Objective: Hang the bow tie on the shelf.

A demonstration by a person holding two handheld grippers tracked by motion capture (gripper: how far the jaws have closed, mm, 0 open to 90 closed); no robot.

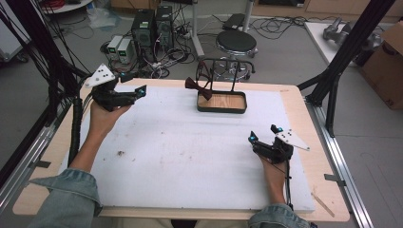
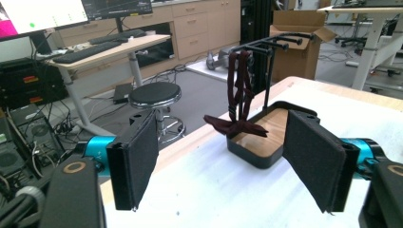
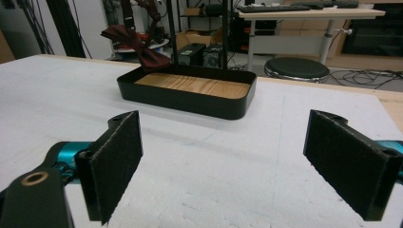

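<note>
**Bow tie hangs on the rack, both grippers empty**

High view shows a dark red bow tie [image 1: 198, 88] hanging by its strap from a black rack [image 1: 223, 64] that rises from a wood-bottomed tray [image 1: 222, 103] at the far middle of the white table [image 1: 190, 156]. The bow sits over the tray's left end, its long axis roughly level.

The left gripper [image 1: 138, 92] is held up near the far left corner, jaws apart and holding nothing. In the left gripper view the bow tie [image 2: 236, 127] lies straight ahead between the pads. The right gripper [image 1: 263, 137] rests low on the near right, jaws also apart and empty, well apart from the tray.

The left gripper looks nearer and better aimed for a grab.
</note>
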